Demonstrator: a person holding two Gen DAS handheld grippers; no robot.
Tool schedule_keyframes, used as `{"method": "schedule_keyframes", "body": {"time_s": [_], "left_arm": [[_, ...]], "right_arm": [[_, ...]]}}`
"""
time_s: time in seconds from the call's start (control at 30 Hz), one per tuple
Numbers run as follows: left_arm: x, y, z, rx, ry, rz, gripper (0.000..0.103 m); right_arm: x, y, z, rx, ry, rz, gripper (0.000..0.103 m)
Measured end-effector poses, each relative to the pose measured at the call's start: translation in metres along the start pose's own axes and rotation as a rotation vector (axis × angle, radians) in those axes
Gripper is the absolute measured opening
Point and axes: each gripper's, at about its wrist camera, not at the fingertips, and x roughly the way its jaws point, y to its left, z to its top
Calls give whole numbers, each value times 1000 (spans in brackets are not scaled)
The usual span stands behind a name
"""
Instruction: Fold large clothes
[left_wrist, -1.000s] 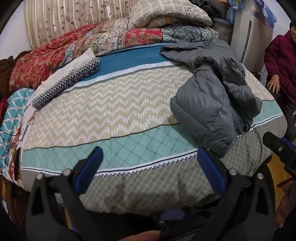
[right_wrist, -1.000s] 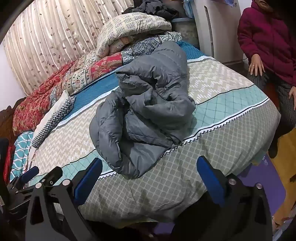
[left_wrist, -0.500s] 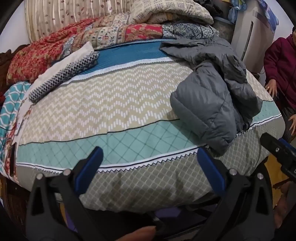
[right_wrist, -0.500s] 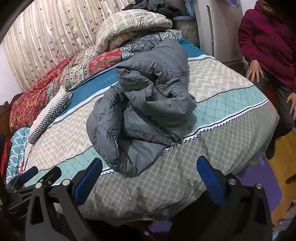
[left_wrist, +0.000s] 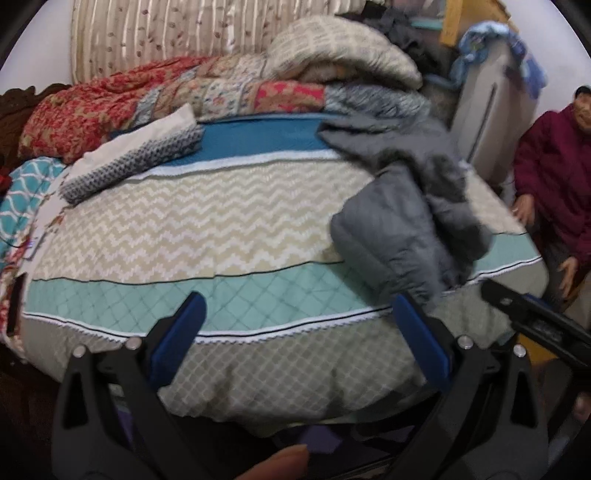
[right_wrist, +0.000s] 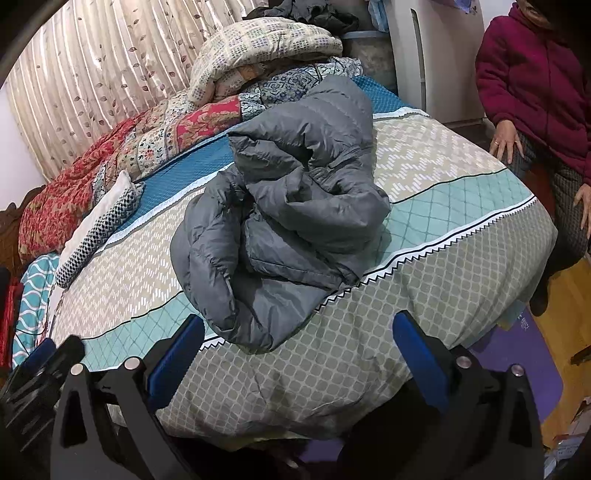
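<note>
Where the left wrist view begins, at its left edge, a folded white and black-patterned cloth (left_wrist: 133, 162) lies across the upper left of the patterned bedspread (left_wrist: 207, 221), below a heap of red floral quilts (left_wrist: 92, 114). Through the middle of that frame runs a wide bare stretch of chevron and teal bands, reaching down to the bed's near edge between the blue-padded fingers of the left gripper (left_wrist: 295, 325), which stand spread wide with nothing between them. To the right of centre the crumpled grey puffer jacket (left_wrist: 410, 221) lies unfolded, its lower end at the white zigzag border. Only this view shows a fingertip (left_wrist: 284, 461) at the bottom and the black tip of the other tool at the lower right; it is also slightly blurred.

Seen from the right wrist, the jacket (right_wrist: 284, 221) sits in the centre, its hem just above the spread, empty right gripper (right_wrist: 299, 343). Bare bedspread (right_wrist: 461, 192) lies open on its right, as far as the rounded corner. This view alone shows the purple mat (right_wrist: 517, 354) on the wooden floor at lower right. A seated person in a maroon jacket (right_wrist: 535, 74) fills the upper right, one hand (right_wrist: 508, 142) near the bed's edge.
</note>
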Motion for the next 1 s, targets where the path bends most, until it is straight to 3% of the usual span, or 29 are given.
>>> {"method": "schedule_keyframes", "body": {"time_s": [0.23,0.4,0.53,0.63,0.73,0.77,0.8,0.83,0.87,0.93,1.0], "left_arm": [[-9,-20,-1,109,-23,-127,97],[11,-24,15,143,4,-128,97],[53,-42,32,179,65,-149,97],[78,-57,40,212,121,-131,78],[79,-71,69,285,24,-126,78],[79,-76,79,342,-18,-94,78],[82,-80,88,403,-46,-56,78],[86,-84,97,462,-65,-21,78],[90,-87,106,516,-87,11,78],[100,-95,119,625,-141,87,78],[113,-108,127,725,-185,131,78]], "right_arm": [[-8,-36,14,94,-97,-1,99],[5,-64,20,115,-81,-10,99],[26,-69,31,37,-67,-1,99],[49,-63,40,-26,-59,0,99],[82,-65,49,-26,-25,19,99],[97,-67,53,-12,-7,49,95],[106,-70,56,-14,-1,80,54],[113,-72,62,-33,6,137,31],[120,-84,76,-7,15,172,20],[108,-121,102,142,-81,195,16],[86,-149,128,176,-187,143,16]]}}
